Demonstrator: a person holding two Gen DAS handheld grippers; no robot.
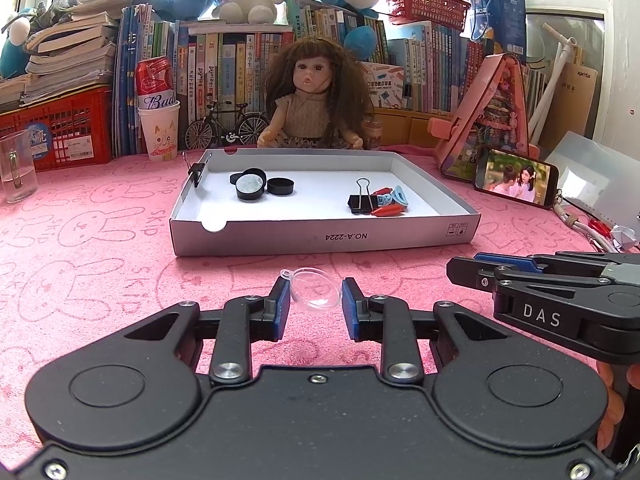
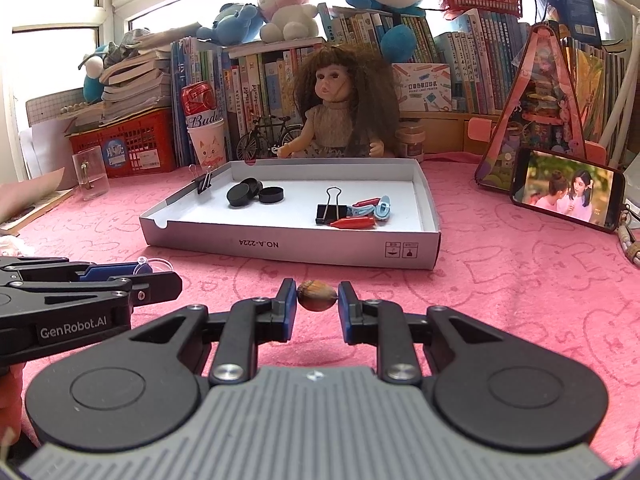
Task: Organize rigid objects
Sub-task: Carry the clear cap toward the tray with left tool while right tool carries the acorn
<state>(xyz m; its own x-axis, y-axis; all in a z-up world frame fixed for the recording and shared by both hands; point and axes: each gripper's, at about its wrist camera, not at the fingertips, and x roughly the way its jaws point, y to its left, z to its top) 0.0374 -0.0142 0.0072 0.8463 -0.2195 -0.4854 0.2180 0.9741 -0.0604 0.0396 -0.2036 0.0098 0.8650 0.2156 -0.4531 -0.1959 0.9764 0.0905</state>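
A white cardboard tray (image 1: 320, 236) (image 2: 280, 246) lies on the pink cloth. It holds black round lids (image 1: 252, 185) (image 2: 250, 194) at its left, and a black binder clip (image 1: 362, 200) (image 2: 330, 210), blue clips (image 1: 394, 198) and red clips (image 1: 386, 211) (image 2: 354, 222) at its right. Another binder clip (image 1: 196, 170) (image 2: 204, 182) grips the tray's left wall. My left gripper (image 1: 316, 294) is shut on a clear plastic half-shell (image 1: 316, 290), low over the cloth in front of the tray. My right gripper (image 2: 317, 295) is shut on a brown acorn (image 2: 317, 295), beside the left one.
A doll (image 1: 316, 100) sits behind the tray, in front of rows of books. A paper cup (image 1: 162, 130) with a red can, a red crate (image 1: 60, 128) and a clear glass (image 1: 16, 170) stand at the left. A phone (image 1: 516, 180) and a pink triangular box (image 1: 488, 116) stand at the right.
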